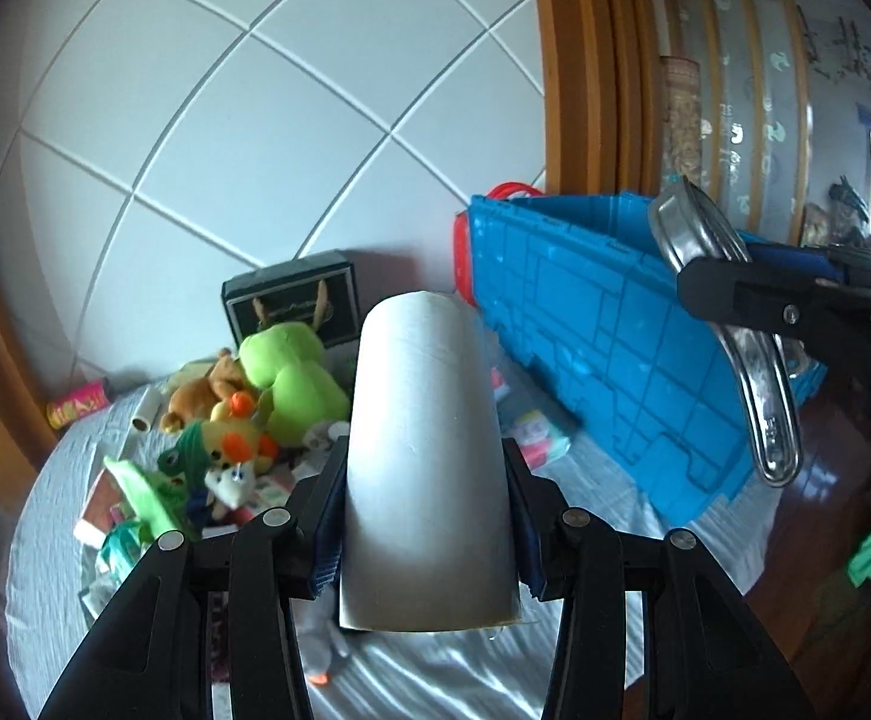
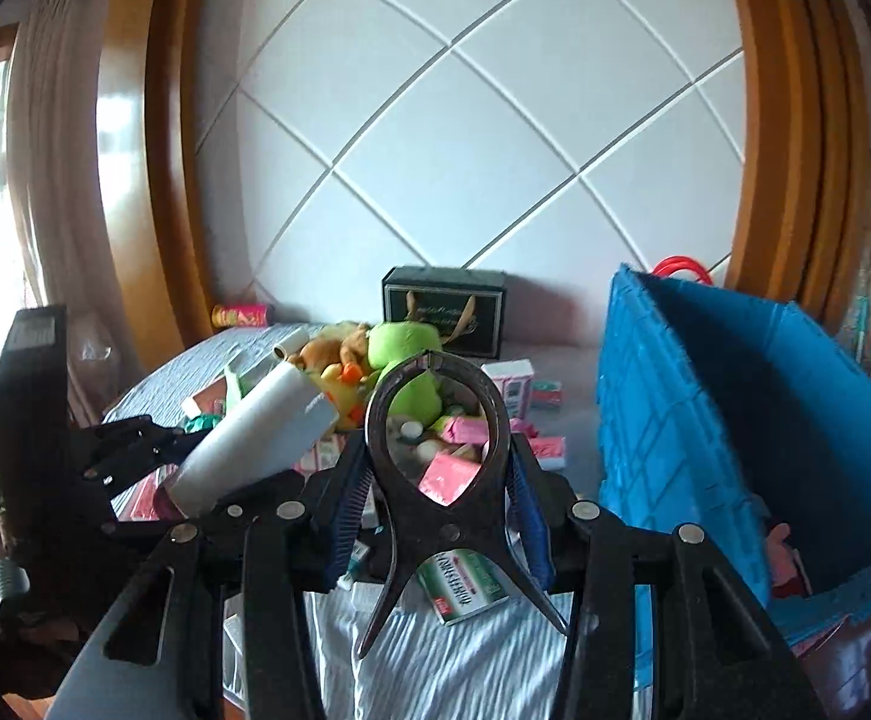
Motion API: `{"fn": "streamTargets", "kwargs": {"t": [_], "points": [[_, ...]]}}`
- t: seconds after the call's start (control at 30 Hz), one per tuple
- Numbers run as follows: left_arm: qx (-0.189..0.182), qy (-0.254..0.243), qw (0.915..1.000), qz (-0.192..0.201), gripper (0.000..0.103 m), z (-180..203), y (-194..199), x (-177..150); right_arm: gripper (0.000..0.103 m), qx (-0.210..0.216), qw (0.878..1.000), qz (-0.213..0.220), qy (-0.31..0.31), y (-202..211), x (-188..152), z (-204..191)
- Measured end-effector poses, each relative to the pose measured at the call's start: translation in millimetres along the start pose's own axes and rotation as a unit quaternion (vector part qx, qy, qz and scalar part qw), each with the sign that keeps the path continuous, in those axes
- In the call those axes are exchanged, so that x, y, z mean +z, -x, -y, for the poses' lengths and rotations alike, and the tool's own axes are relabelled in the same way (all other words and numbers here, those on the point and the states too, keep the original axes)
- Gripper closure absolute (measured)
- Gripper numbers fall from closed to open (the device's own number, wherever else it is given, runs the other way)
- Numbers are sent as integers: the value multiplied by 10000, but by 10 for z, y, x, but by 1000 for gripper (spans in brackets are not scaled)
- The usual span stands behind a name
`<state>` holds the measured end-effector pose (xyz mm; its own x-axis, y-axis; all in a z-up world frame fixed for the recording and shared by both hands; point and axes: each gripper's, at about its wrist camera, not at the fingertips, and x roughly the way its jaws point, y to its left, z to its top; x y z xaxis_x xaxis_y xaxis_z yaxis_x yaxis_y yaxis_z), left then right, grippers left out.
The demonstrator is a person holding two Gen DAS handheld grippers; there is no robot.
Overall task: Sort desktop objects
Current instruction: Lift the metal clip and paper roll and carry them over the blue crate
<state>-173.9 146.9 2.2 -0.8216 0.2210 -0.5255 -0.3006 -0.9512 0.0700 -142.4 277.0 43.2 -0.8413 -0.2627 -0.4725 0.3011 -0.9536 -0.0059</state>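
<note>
The white roll (image 1: 426, 456) sat clamped between the pads of the left gripper (image 1: 426, 516), held up above the cluttered table (image 1: 435, 678), its long side running away from the camera. From the other side the same roll showed tilted, poking up out of that gripper at an angle. The right gripper (image 2: 441, 480) had its fingers pressed on the handles of a metal tool (image 2: 438, 456), something like a nutcracker or bottle opener with a loop-shaped head, and carried it off the table too, close to the blue crate (image 2: 735, 420).

The crate stood at the right of the table, its lid swung up, and it looked almost empty; only something pinkish lay low in one corner, too blurred for me to name. On the cloth the heap was large: a green plush toy (image 2: 408, 354), a brown one (image 1: 201, 390) beside it, a duck-like yellow and orange one, pink packets (image 2: 447, 477), a green-printed box (image 2: 465, 585), a small white tube (image 1: 144, 414), a bright can (image 1: 78, 402) near the wall and a black gift box (image 2: 444, 309) at the back.

By my reckoning the sorting had barely begun. Two things were in hand and most likely bound for the crate, and nearly everything else remained to be picked up.
</note>
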Motion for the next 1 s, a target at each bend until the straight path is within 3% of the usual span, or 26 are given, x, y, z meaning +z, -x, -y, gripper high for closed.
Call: {"fn": "streamTargets", "kwargs": {"t": [0.23, 0.5, 0.7, 1.0], "points": [[-273, -235, 9983, 467, 58, 844, -124, 848, 59, -470, 9960, 693, -328, 547, 444, 884], [-403, -481, 9950, 779, 58, 1921, -518, 1665, 59, -1114, 9885, 823, -614, 835, 724, 2114], [-360, -578, 9960, 571, 58, 2416, -947, 1969, 59, -1406, 9837, 458, -1023, 545, 689, 2987], [-242, -690, 9971, 198, 58, 2631, -1418, 2054, 59, -1623, 9775, 44, -1347, 152, 417, 3584]]}}
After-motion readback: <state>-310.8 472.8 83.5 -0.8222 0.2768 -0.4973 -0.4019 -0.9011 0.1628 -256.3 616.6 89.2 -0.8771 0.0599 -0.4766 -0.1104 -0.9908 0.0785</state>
